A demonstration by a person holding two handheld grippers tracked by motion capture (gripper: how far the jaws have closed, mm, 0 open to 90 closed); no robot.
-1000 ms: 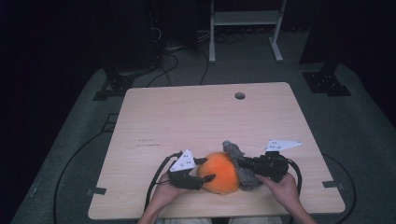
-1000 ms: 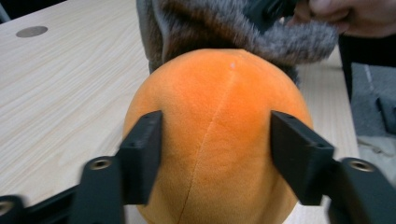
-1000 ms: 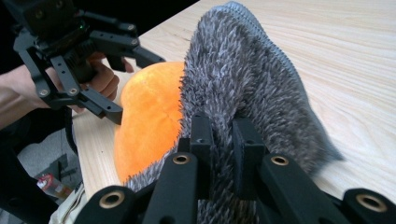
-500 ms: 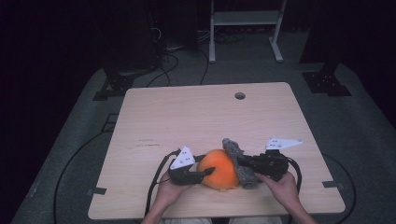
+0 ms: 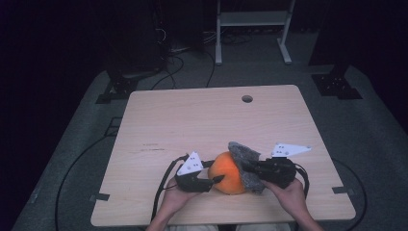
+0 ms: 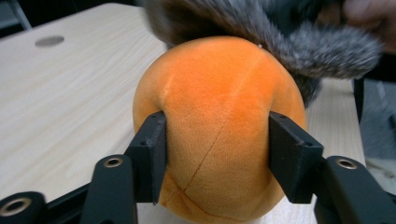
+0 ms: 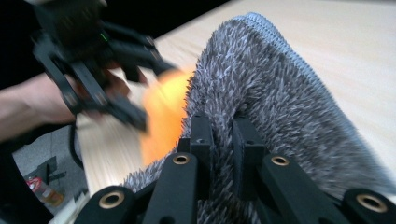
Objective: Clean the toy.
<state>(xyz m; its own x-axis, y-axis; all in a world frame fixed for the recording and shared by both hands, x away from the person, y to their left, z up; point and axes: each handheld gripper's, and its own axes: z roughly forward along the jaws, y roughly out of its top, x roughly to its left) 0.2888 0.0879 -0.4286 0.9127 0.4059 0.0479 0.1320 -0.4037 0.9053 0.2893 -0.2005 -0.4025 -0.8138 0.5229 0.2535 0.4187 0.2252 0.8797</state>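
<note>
We see the orange plush ball near the front edge of the wooden table, and the left gripper holds it firmly: its jaws have just been closing on the ball, and in the left gripper view the two black pads press into the ball's sides. The right gripper is closed tight on a fold of the grey furry cloth, which lies over the far and right side of the ball, touching it.

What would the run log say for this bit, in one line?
left hand-held gripper: shut on orange plush ball | right hand-held gripper: shut on grey furry cloth | cloth: draped against ball | table: under both
</note>
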